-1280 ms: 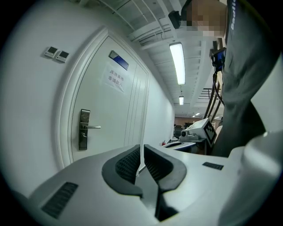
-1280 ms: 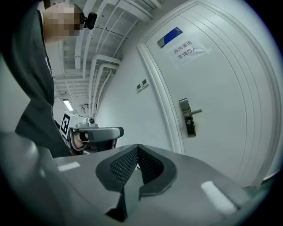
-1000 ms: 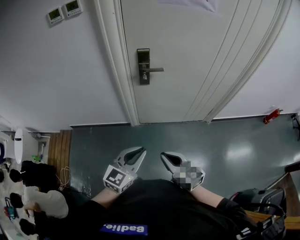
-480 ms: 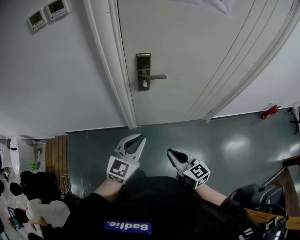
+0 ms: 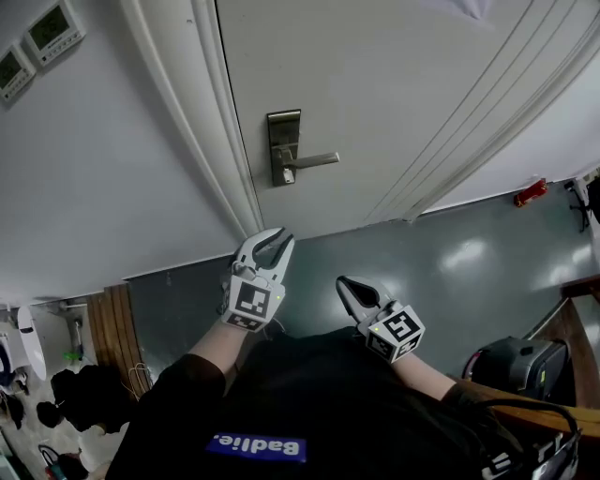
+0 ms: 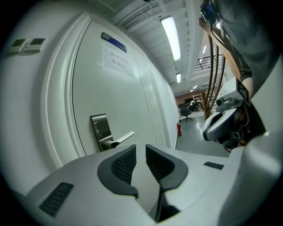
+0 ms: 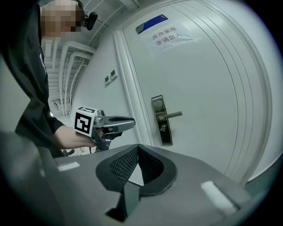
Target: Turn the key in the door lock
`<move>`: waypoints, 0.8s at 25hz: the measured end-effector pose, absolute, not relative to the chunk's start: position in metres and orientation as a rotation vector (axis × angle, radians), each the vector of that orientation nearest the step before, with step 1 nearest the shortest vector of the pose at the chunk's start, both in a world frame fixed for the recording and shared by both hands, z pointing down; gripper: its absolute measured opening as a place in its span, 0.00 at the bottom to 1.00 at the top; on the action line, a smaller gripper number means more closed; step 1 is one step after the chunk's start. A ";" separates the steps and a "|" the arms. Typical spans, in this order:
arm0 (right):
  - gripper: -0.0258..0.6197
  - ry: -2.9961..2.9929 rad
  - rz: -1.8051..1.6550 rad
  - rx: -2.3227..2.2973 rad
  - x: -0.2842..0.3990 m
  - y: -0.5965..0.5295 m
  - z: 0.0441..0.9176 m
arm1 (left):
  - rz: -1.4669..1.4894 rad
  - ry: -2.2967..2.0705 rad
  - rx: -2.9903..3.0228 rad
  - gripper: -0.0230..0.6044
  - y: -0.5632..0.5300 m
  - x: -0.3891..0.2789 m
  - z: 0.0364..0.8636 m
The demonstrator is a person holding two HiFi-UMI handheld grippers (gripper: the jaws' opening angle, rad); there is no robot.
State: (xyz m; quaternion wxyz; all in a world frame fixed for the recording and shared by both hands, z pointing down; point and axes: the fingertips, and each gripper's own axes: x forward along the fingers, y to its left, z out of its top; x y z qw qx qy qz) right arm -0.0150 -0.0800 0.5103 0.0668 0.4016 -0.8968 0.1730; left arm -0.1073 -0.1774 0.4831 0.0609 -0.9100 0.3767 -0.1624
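Observation:
The white door (image 5: 394, 84) carries a metal lock plate (image 5: 284, 148) with a lever handle (image 5: 316, 161); a small key (image 7: 163, 128) hangs in the lock below the handle. My left gripper (image 5: 273, 246) is held out toward the door frame, well short of the lock. Its jaws are opening, a narrow gap shows and nothing is between them. In the left gripper view, my left gripper (image 6: 140, 152) faces the lock plate (image 6: 102, 130). My right gripper (image 5: 349, 286) trails lower right, shut and empty, its tips meeting (image 7: 137, 150).
Two wall control panels (image 5: 52, 28) hang left of the door frame (image 5: 220, 141). A red object (image 5: 530, 192) lies at the wall's foot to the right. A dark bag (image 5: 520, 366) sits at the lower right, wooden slats (image 5: 111, 337) at the left. A paper notice (image 7: 170, 34) is on the door.
Both grippers have travelled forward toward the door, and the lock now looks nearer. The left gripper has rolled a little and its jaws have parted slightly.

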 end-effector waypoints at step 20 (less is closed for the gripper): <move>0.04 -2.706 0.578 1.104 0.085 -0.144 0.522 | -1.347 1.256 -1.999 0.25 -0.328 -0.080 0.583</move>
